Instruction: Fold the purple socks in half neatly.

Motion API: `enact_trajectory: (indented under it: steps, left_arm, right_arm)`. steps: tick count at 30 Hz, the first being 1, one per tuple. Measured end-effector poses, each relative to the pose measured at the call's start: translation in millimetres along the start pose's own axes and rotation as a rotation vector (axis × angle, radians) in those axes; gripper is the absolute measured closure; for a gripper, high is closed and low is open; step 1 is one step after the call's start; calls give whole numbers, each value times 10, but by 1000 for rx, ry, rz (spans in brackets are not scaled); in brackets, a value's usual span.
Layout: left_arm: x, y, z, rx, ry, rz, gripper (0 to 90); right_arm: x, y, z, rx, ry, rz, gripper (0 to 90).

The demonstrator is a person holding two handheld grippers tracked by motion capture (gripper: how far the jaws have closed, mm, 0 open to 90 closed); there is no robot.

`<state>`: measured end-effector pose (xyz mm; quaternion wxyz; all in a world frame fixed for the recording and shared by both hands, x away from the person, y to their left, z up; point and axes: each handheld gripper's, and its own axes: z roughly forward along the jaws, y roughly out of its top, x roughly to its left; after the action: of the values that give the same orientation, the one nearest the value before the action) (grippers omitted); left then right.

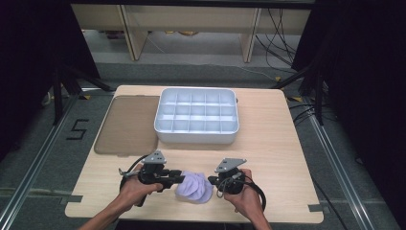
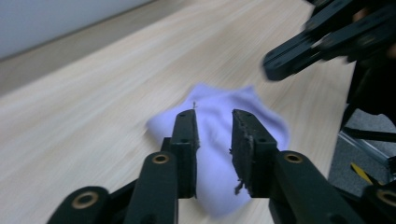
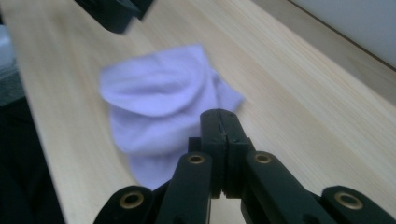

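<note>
A crumpled lavender cloth (image 1: pixel 194 188) lies on the wooden table (image 1: pixel 268 143) near its front edge, between my two grippers. My left gripper (image 1: pixel 181 178) reaches in from the left with its tips at the cloth's left edge. In the left gripper view its jaws (image 2: pixel 214 114) stand open with a gap, and the cloth (image 2: pixel 219 99) lies under and beyond them. My right gripper (image 1: pixel 210 181) sits at the cloth's right edge. Its jaws (image 3: pixel 219 113) are pressed together with nothing visible between them, and the cloth (image 3: pixel 154 102) lies just ahead. The right gripper (image 2: pixel 289 58) hovers above the cloth's far side.
A white box with several compartments (image 1: pixel 196 137) stands at the middle back of the table. A flat brown translucent lid (image 1: pixel 127 124) lies to its left. Bare wood stretches to the right of the box and along the front. Desk legs and cables show beyond the table.
</note>
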<state>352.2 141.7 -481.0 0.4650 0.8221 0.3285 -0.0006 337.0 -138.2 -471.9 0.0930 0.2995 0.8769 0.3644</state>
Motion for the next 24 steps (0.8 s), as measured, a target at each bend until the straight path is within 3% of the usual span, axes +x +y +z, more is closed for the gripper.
enact_trajectory:
  steps: [4, 9, 12, 15, 17, 21, 23, 24]
  left_arm:
    - [57, -108, -1, 28, 9, -1, 744]
    - [-15, -132, 139, 59, -21, 30, 791]
    - [-113, -143, 240, 80, -24, 44, 804]
    - [-169, -151, 300, 101, -41, 59, 809]
    - [-201, -159, 327, 112, -42, 67, 810]
    - [-225, -190, 403, 123, -40, 58, 807]
    - [-229, -181, 410, 123, -57, 62, 805]
    - [-237, -175, 400, 115, -58, 50, 800]
  right_arm:
    - [170, 109, 55, -10, 54, -23, 900]
    - [284, 131, 191, 70, 73, -60, 900]
    - [218, 58, 216, 112, 53, -83, 900]
    - [130, -31, 232, 139, 0, -32, 900]
    - [91, -54, 250, 162, 4, -27, 900]
    - [63, -51, 297, 150, 12, -53, 900]
    - [70, -44, 277, 166, -11, -45, 900]
    - [50, -35, 288, 161, -6, -67, 900]
